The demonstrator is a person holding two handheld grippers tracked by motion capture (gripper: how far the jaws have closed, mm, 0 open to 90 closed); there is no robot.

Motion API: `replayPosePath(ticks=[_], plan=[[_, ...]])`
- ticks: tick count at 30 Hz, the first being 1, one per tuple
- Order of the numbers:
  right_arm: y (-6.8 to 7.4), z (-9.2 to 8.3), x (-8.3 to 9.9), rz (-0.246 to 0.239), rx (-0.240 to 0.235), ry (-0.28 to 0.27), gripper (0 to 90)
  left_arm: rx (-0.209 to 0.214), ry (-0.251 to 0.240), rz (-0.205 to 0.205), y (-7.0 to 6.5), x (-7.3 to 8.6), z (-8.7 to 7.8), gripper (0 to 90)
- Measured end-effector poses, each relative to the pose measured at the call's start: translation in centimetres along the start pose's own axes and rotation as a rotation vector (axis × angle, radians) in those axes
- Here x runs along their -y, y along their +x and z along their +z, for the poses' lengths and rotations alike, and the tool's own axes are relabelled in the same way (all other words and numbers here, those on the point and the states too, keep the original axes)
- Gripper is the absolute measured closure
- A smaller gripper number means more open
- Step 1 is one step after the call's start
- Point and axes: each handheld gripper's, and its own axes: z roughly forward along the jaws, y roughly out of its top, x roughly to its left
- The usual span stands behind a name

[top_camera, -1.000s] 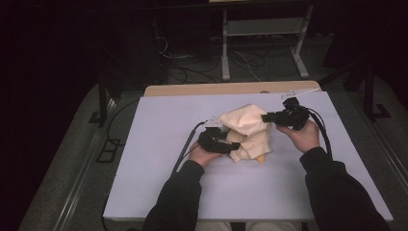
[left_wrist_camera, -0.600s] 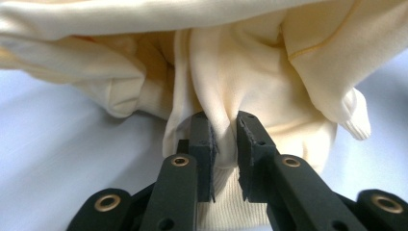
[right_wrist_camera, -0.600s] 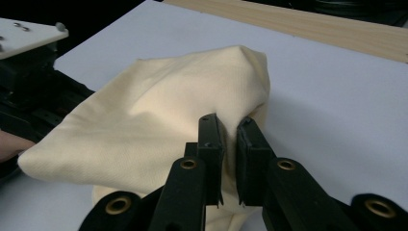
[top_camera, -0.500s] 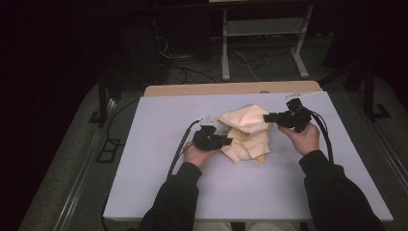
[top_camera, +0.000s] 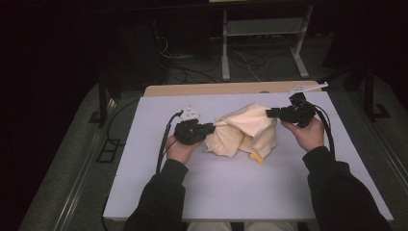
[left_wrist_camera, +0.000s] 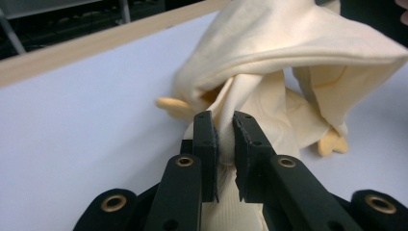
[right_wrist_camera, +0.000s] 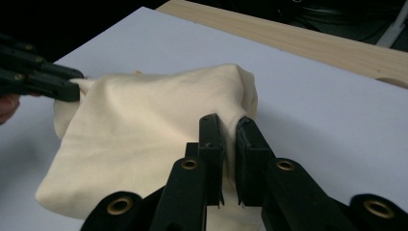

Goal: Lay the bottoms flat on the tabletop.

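Since the earlier frames, left gripper (top_camera: 208, 128) has risen from the near-left foot of the cloth heap to its left flank, and its jaws have just been closing; a gathered fold now sits between them. Item: cream cloth (top_camera: 243, 131), soft, crumpled, lying in a heap at the middle of the white table (top_camera: 159, 192), part of it lifted clear of the surface and part resting on it. Left gripper (left_wrist_camera: 224, 139): jaws nearly together, pinching a twisted bunch of the cloth (left_wrist_camera: 288, 53) at its left edge. Right gripper (top_camera: 270, 113): jaws likewise nearly together, pinching an upper fold at the heap's far right; in the right gripper view (right_wrist_camera: 228, 137) the fabric (right_wrist_camera: 144, 130) runs taut from that pinch across to the other gripper. Condition: both grasps appear made, cloth stretched tent-like between the two pinches. Judged progress: early; picking up looks done, while opening out, flattening or folding the cloth is all yet to come, as most of it hangs bunched and creased underneath.
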Motion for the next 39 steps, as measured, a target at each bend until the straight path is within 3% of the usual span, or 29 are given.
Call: replayPosePath(ticks=[3, 10, 16, 20, 23, 28, 35, 39], plan=[[0.4, -0.3, -0.9, -0.013, 0.001, 0.001, 82.2, -0.032, -0.002, 0.036, 0.5, -1.8, -1.2, 79.3], [1.0, -0.5, -2.9, -0.031, 0.001, -0.018, 82.5, -0.089, -0.023, 0.078, 1.0, -5.0, -3.2, 79.4], [1.4, -0.7, -3.6, -0.029, -0.03, -0.024, 82.6, -0.109, -0.036, 0.091, 1.0, -5.9, -4.3, 79.4], [1.1, -0.2, -2.4, 0.013, -0.073, -0.004, 82.1, -0.105, -0.039, 0.068, 0.8, -4.4, -3.9, 79.4], [0.6, 0.6, -0.9, 0.037, -0.07, 0.03, 83.1, -0.092, -0.035, 0.048, 1.0, -3.5, -3.3, 79.5], [-0.1, 0.9, 0.3, 0.068, -0.061, 0.03, 86.2, -0.065, -0.041, -0.009, 1.3, -1.4, -2.2, 79.5], [-0.3, 0.7, 0.6, 0.039, -0.003, 0.069, 87.6, -0.042, -0.045, -0.03, 1.1, 0.3, -1.6, 79.8], [-0.7, 0.5, 1.4, 0.054, 0.035, 0.101, 87.7, 0.025, -0.046, -0.082, 0.3, 1.7, -1.0, 79.8]])
